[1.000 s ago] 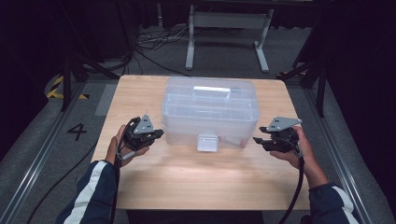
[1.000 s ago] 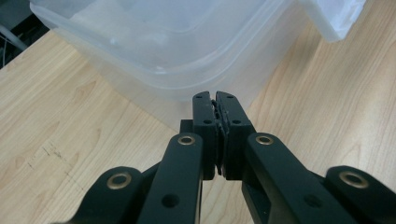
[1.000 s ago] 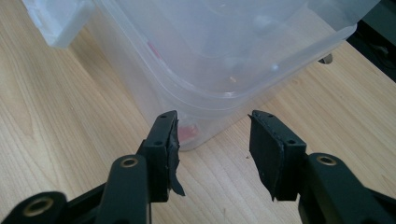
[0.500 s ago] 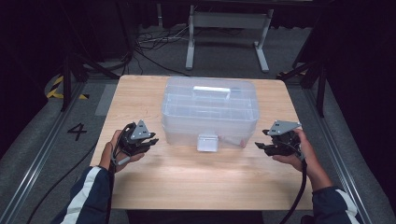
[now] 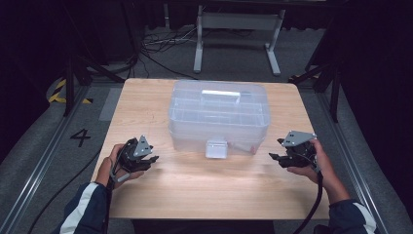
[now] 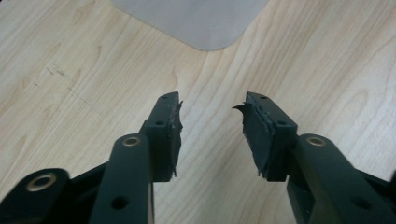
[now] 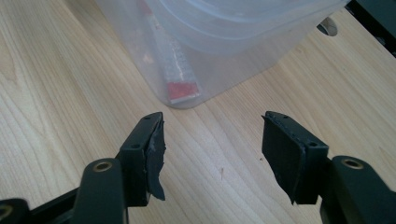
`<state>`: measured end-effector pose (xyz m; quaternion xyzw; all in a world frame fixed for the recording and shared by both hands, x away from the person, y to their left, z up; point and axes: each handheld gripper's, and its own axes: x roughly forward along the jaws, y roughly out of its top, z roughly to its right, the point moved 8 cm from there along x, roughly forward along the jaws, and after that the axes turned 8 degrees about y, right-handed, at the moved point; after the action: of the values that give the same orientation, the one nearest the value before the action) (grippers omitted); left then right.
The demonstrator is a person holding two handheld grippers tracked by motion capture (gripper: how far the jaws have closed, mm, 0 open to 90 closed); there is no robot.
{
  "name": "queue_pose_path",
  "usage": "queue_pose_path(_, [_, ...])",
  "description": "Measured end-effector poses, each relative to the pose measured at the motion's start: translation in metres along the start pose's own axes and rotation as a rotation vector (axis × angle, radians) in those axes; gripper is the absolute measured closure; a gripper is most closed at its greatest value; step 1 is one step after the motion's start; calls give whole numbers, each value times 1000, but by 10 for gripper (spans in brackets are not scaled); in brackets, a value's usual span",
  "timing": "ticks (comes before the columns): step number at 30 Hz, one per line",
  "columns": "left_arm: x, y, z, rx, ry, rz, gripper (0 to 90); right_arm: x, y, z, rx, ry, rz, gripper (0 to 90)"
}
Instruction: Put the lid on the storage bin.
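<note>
Landmark: clear plastic lidded box (image 5: 218, 114), sitting mid-table toward the far edge of the wooden table (image 5: 204, 195), lid on, white latch (image 5: 216, 148) on its near face.

Left of the box, near side: left gripper (image 5: 152, 160) held in the person's left hand (image 5: 113, 165), low over the table and apart from the box, grey three-cornered plate on top. Left gripper view: left gripper (image 6: 212, 122) jaws spread, bare wood between them, nothing held; pads look torn at the edges. A frosted rounded corner of the box (image 6: 196, 21) sits ahead of the jaws, not touching.

Box itself: translucent, ribbed lid with a white handle strip on top. In the right gripper view the box (image 7: 219, 42) corner shows a red-and-silver item (image 7: 177, 74) inside against the wall, possibly a flat tool or pack, too blurred through the plastic to tell.

Right of the box, near side: right gripper (image 5: 273, 157) in the person's right hand (image 5: 311, 163), tips pointing toward the box's near right corner, near it but apart. Cable trails back along the forearm. Right gripper view: right gripper (image 7: 212, 140) jaws wide apart, empty, wood grain between them, box corner just ahead of the tips.

Dark sleeves with a white stripe at the near table edge.
</note>
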<state>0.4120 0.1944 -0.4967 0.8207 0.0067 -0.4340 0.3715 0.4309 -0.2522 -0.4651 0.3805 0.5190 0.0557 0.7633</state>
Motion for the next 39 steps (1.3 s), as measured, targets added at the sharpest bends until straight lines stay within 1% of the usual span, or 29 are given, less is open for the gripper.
queue_pose_path(2, [-1,-4,1,-5,-2,0,531,-1,-3,0,9,-13,9,395])
queue_pose_path(7, [-3,-15,2,-34,-4,-6,456,-4,-15,2,23,-18,26,367])
queue_pose_path(8, [-4,-17,1,-35,-1,-8,438,-5,-18,2,30,-18,24,363])
queue_pose_path(9, [-4,-19,0,-37,10,-9,427,-5,-21,3,33,-24,22,356])
queue_pose_path(10, [-4,-22,-1,-47,11,-12,409,-6,-25,4,38,-30,20,353])
queue_pose_path(12, [-5,-25,-1,-51,16,-14,369,-7,-32,5,52,-31,31,342])
queue_pose_path(14, [-6,-31,-2,-64,27,-25,330,-8,-40,7,64,-39,29,336])
queue_pose_path(15, [-6,-33,-2,-66,27,-27,310,-9,-44,7,77,-35,29,331])
queue_pose_path(17, [-7,-39,-2,-74,25,-34,280,-10,-53,8,90,-53,23,305])
queue_pose_path(19, [-8,-44,-1,-82,21,-41,251,-10,-64,8,111,-52,24,287])
queue_pose_path(20, [-8,-44,-1,-82,21,-41,243,-10,-64,8,111,-52,24,287])
queue_pose_path(22, [-9,-49,0,-97,11,-40,235,-11,-77,8,152,-46,29,272])
queue_pose_path(23, [-10,-51,0,-102,2,-39,224,-11,-82,9,166,-52,31,258])
queue_pose_path(24, [-10,-52,1,-108,-2,-35,216,-11,-87,9,183,-56,36,246])
queue_pose_path(26, [-11,-55,2,-122,-8,-29,210,-12,-95,8,216,-50,40,245])
queue_pose_path(27, [-11,-57,3,-132,-16,-30,206,-13,-99,8,225,-57,43,242])
queue_pose_path(28, [-11,-59,3,-132,-15,-34,191,-13,-102,8,244,-60,51,239])
queue_pose_path(30, [-11,-63,5,-139,-3,-39,185,-13,-107,7,265,-50,57,234])
queue_pose_path(31, [-10,-65,6,-142,-4,-40,183,-13,-110,6,276,-51,63,230])
queue_pose_path(33, [-10,-68,8,-173,-15,-35,181,-12,-115,6,299,-54,65,223])
queue_pose_path(35, [-10,-71,8,-205,-30,-20,179,-11,-119,5,323,-45,79,222])
queue_pose_path(39, [-7,-75,7,-270,-53,8,164,-9,-125,4,347,-44,87,217])
